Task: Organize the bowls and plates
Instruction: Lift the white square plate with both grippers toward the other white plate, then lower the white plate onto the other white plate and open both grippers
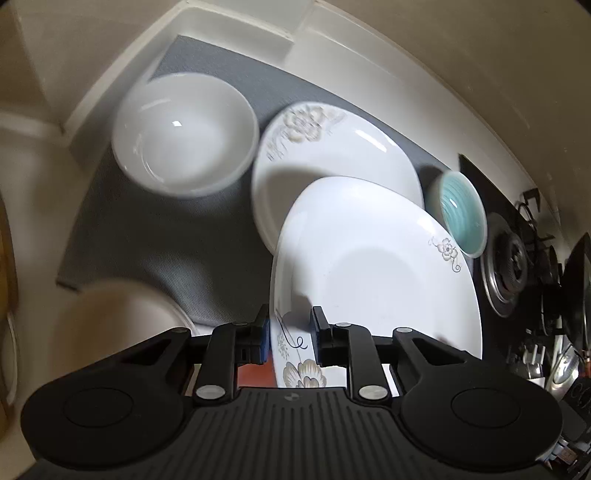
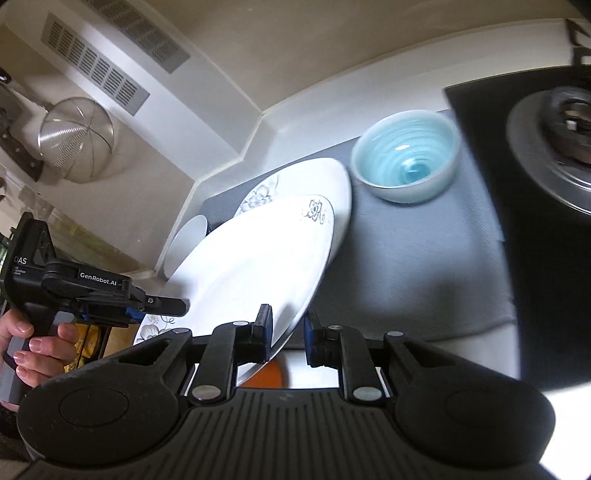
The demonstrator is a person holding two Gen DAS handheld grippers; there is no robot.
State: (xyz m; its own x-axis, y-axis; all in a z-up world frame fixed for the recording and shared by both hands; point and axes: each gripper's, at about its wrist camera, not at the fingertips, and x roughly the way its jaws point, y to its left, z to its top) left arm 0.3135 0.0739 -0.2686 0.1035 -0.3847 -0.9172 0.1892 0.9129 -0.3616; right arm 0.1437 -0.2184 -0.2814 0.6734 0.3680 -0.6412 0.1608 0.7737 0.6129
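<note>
A white floral plate (image 1: pixel 376 273) is held tilted above the grey mat (image 1: pixel 166 240). My left gripper (image 1: pixel 290 332) is shut on its near rim. My right gripper (image 2: pixel 288 330) is also shut on the rim of this plate (image 2: pixel 255 258), at its right edge. The left gripper (image 2: pixel 173 306) shows in the right wrist view, clamped on the plate's left edge. A second floral plate (image 1: pixel 332 147) lies on the mat under and behind the held one. A white bowl (image 1: pixel 184 133) stands at the back left. A teal bowl (image 2: pixel 406 155) stands at the right.
A black gas stove (image 2: pixel 554 129) with a burner borders the mat on the right. White walls and a ledge (image 1: pixel 236 26) close the back corner. A pale round container (image 1: pixel 122 314) stands at the left front. A metal strainer (image 2: pixel 75 138) hangs on the wall.
</note>
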